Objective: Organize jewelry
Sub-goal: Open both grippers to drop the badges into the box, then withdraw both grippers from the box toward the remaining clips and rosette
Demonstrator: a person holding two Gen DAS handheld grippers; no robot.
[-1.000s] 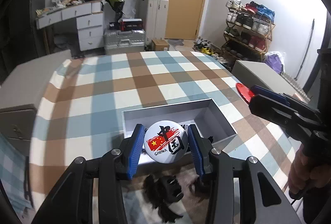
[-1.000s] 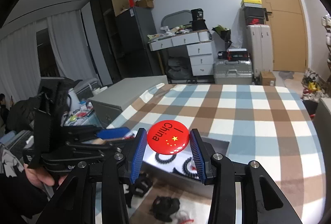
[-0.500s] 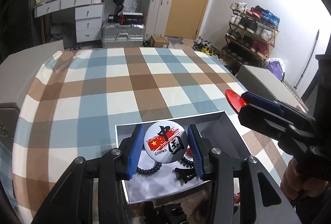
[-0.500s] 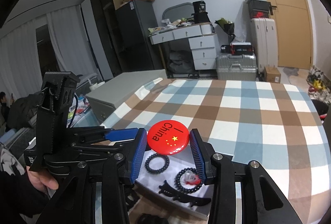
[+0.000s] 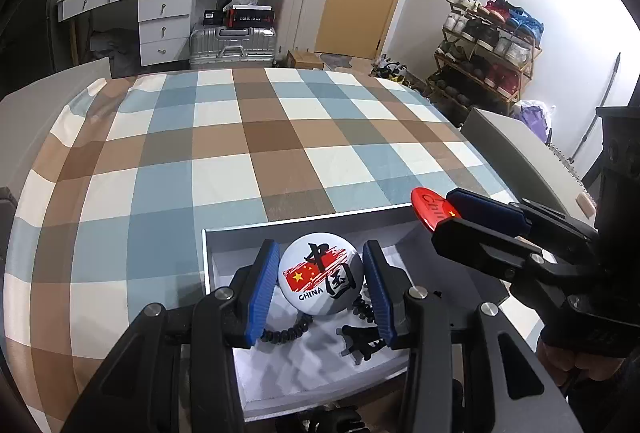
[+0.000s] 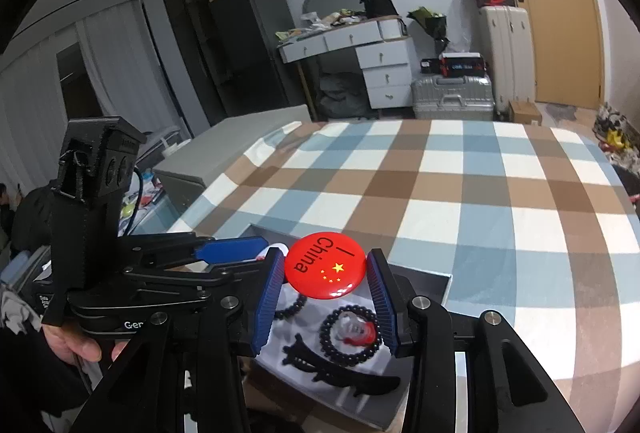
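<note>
Holding a white badge [image 5: 321,275] in the left hand-held gripper [image 5: 320,283] and a red badge [image 6: 325,271] in the right hand-held gripper [image 6: 326,279], both hover over the grey box [image 5: 240,365]. The two could collide, or a badge probably lands on the bead bracelet [image 6: 350,331].

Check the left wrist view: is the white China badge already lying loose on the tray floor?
No, the white China badge is clamped between the blue pads of the left claw, above the tray.
</note>
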